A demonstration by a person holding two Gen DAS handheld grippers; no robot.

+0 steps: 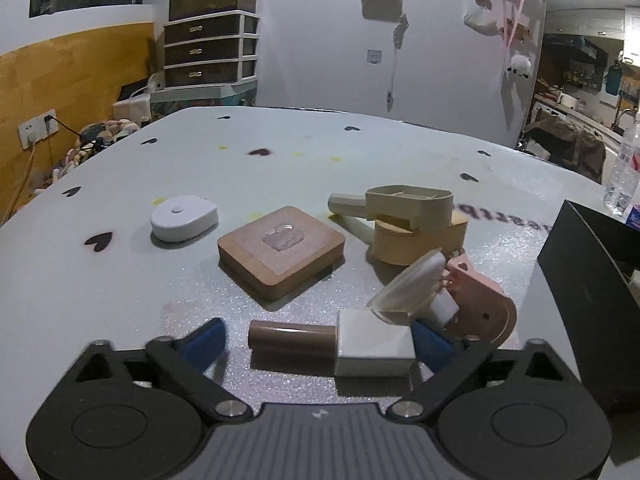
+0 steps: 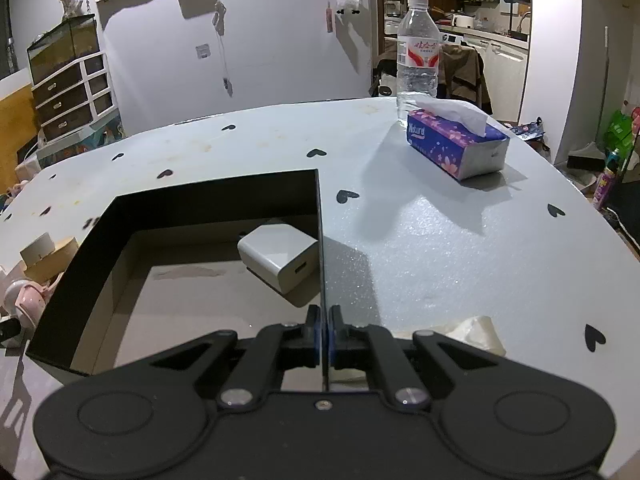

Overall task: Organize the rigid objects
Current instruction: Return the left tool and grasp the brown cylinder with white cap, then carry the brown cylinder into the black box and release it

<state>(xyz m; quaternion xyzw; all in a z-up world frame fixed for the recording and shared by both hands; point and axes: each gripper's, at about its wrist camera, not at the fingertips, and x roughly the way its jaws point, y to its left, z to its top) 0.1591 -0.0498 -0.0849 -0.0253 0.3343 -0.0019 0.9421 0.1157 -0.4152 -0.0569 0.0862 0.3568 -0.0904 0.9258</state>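
**Ana:** Pale surface [image 1: 100, 280] with little dark hearts, cluttered room behind. Nearest the left tool [image 1: 318, 344], what lies between its blue pads?

**Ben:** A brown stick with a white block on its end [image 1: 332, 344], lying crosswise in the gap. The tool is spread wide around it, and I see daylight between the pad on the left of the picture and the stick's brown end, so nothing is gripped. My guess is that this is the next piece to be picked up.

**Ana:** And just past it?

**Ben:** A pink holder with a clear suction cup [image 1: 448, 296], tipped over against the block, which may get in the way of a clean grasp. Further back sit a square wooden block [image 1: 282, 254], a white rounded gadget [image 1: 184, 218] and a beige scoop stacked on a tan box [image 1: 416, 220]. They lie loose, apparently waiting to be sorted.

**Ana:** The other side?

**Ben:** The right tool [image 2: 324, 334] is clenched on the thin right wall of the black box [image 2: 200, 200], probably to steady it as the collecting bin. One white charger [image 2: 280, 256] already lies inside, by that wall.

**Ana:** Beyond the box?

**Ben:** A tissue pack [image 2: 456, 144] and a water bottle [image 2: 418, 56], well apart from it, near the far edge.
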